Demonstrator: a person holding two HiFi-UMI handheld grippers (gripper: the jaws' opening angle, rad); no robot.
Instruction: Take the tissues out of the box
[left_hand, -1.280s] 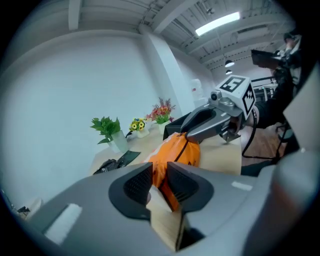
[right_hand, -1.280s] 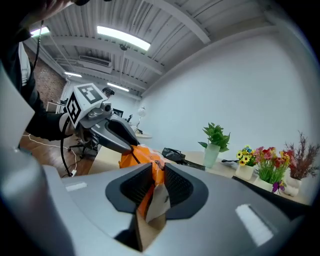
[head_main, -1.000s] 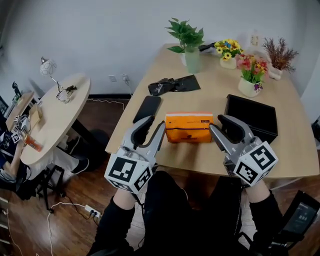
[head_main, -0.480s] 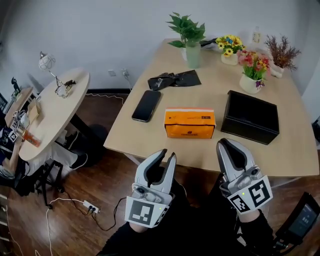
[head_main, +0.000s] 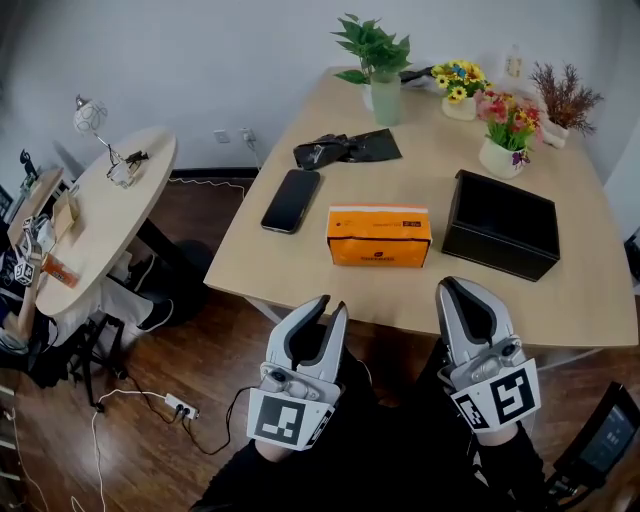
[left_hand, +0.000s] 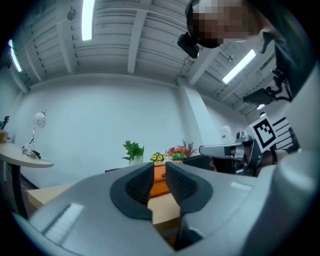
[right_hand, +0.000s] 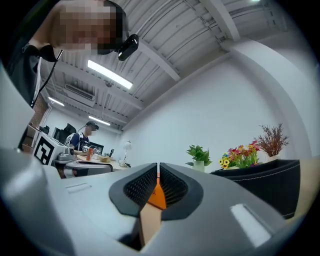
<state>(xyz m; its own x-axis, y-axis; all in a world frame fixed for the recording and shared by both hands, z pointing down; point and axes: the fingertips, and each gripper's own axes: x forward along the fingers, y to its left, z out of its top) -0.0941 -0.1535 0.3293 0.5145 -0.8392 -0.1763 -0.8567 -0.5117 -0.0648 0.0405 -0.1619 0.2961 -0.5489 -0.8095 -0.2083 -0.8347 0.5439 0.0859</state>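
The orange tissue box lies in the middle of the wooden table; I can see no tissue sticking out of it. Both grippers hang below the table's near edge, short of the box and touching nothing. My left gripper is closing with a narrow gap left between its pads and nothing in it. In the left gripper view the box shows through that gap. My right gripper is closing too, its pads almost touching and empty. A sliver of the box shows past the right gripper.
A black open box stands right of the tissue box. A phone and a black bag lie to its left. A potted plant and flower pots stand at the back. A round side table is far left.
Both grippers have drawn back from beside the tissue box to below the table's near edge. Their jaws have narrowed, the right from wide apart to almost touching.
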